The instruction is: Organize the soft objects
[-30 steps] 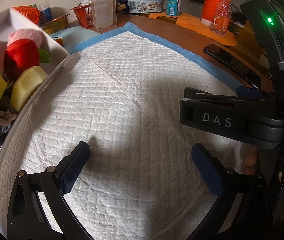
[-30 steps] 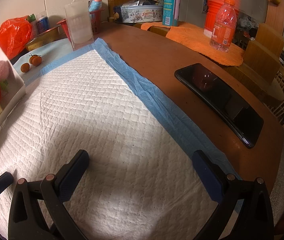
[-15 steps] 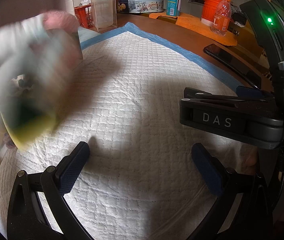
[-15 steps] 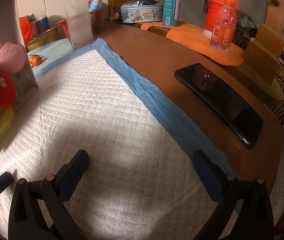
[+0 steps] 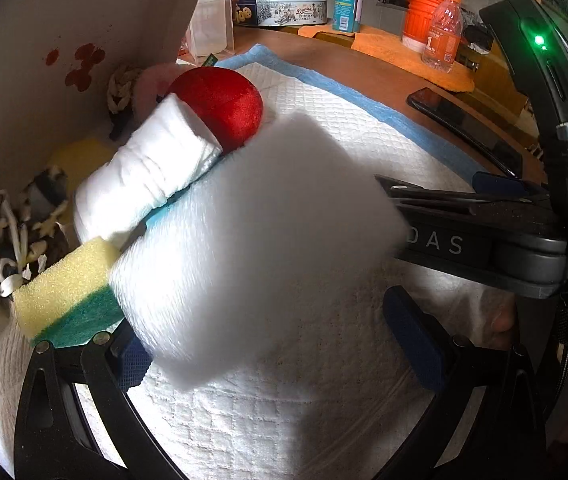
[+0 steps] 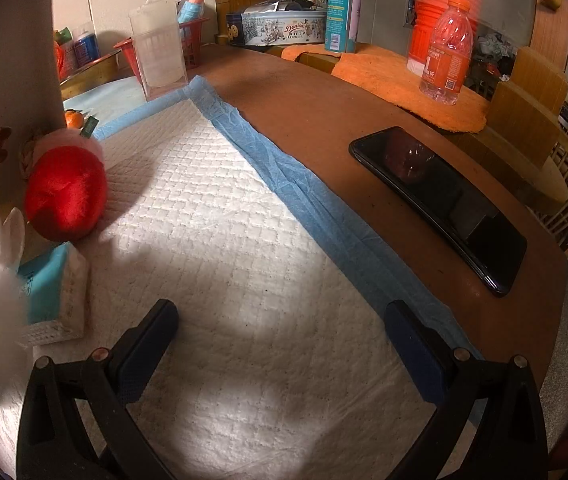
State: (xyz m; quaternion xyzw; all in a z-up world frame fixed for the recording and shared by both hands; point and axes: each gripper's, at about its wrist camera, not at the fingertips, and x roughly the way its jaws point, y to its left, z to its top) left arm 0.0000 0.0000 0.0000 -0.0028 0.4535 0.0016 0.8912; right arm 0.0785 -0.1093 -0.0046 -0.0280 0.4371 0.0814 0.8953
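Note:
Soft objects are spilling from a tipped white box (image 5: 44, 80) onto the white quilted pad (image 5: 303, 420). In the left wrist view I see a blurred white block (image 5: 252, 248), a rolled white cloth (image 5: 148, 176), a red plush ball (image 5: 220, 108), a yellow-green sponge (image 5: 68, 296) and a knotted rope toy (image 5: 24, 236). My left gripper (image 5: 280, 344) is open, the white block just above its left finger. My right gripper (image 6: 284, 344) is open and empty over the pad; the red plush (image 6: 66, 192) and a blue-white tissue pack (image 6: 54, 288) lie to its left.
A black phone (image 6: 439, 204) lies on the brown table right of the pad. At the back stand an orange bottle (image 6: 447, 52), a cookie tin (image 6: 280, 30), a clear tissue holder (image 6: 160, 50) and a red basket. The other gripper's body (image 5: 523, 232) shows at the right.
The white box has been lifted and tipped over, and its soft objects have tumbled out onto the left of the pad. Both grippers stay where they were, open.

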